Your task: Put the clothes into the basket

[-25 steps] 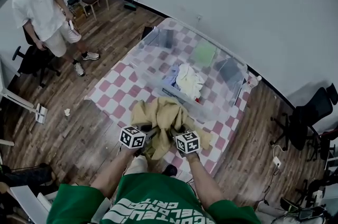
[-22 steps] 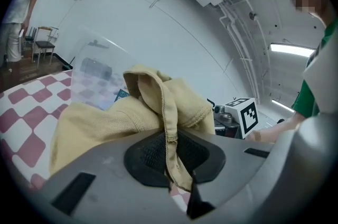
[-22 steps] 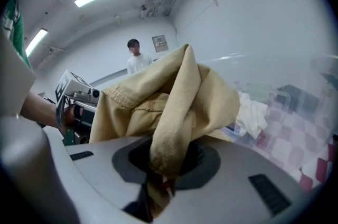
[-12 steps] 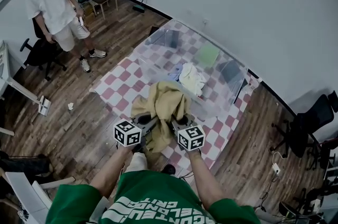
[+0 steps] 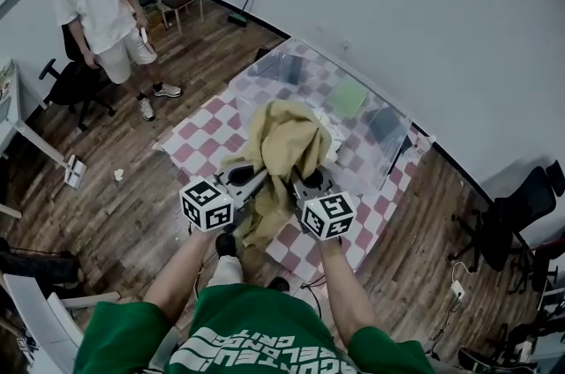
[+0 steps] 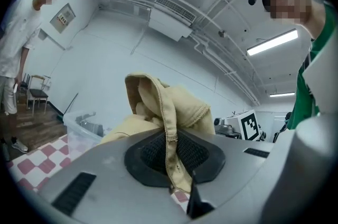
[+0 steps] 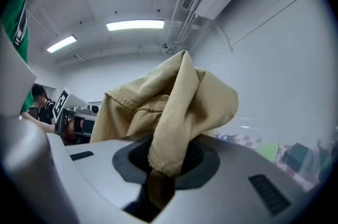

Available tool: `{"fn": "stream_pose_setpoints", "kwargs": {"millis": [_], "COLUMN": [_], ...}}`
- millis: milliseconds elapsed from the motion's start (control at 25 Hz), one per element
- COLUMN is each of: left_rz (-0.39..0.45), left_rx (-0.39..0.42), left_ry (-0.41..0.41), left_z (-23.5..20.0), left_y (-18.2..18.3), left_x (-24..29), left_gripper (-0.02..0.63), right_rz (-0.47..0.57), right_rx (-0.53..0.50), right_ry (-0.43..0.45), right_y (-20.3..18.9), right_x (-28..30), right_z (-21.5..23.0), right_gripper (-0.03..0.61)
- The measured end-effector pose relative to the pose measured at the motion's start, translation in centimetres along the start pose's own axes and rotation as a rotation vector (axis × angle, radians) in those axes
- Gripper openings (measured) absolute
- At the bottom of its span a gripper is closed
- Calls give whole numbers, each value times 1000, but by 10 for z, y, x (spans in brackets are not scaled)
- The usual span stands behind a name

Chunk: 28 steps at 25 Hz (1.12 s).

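Left tongs (image 5: 252, 181) and right tongs (image 5: 298, 181) each clench a bunched fold of the tan garment (image 5: 284, 134), holding it high above the worktop (image 5: 207, 130), likely so it clears the wall of the basket (image 5: 346, 153) at twelve o'clock.

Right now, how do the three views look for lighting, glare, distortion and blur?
Head view: evenly lit, sharp, fisheye bending the walls, tan garment clear. Left gripper view: dark round vignette, ceiling light strip blown out, garment crisp. Right gripper view: same vignette, another bright strip, far checkered table soft.
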<state>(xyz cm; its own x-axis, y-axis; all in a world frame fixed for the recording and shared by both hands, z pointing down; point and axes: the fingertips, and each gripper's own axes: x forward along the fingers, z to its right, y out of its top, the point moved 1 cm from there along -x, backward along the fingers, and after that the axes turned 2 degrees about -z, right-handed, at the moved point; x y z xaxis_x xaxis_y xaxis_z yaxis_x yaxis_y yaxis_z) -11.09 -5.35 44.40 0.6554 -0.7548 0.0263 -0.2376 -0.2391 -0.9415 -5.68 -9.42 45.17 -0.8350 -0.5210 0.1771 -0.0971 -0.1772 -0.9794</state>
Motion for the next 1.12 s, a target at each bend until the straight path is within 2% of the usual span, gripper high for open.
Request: {"fn": "stream_pose_setpoints", "kwargs": {"millis": [480,920,1120], "left_rz": [136,226,250], "left_rx": [214,332,360], "left_ry": [-65,-128,-197], "left_z": [20,14,8], "left_y": [125,209,241], "left_x": [18,38,54], "left_gripper": [26,26,26], "right_rz": [183,279,306], "right_rx": [-77,-156,-196], "right_ry": [-36,-88,-157], "right_y": [128,214,246], "right_x": [-4,9,14], "right_z": [11,28,42], "right_gripper": [71,71,71]}}
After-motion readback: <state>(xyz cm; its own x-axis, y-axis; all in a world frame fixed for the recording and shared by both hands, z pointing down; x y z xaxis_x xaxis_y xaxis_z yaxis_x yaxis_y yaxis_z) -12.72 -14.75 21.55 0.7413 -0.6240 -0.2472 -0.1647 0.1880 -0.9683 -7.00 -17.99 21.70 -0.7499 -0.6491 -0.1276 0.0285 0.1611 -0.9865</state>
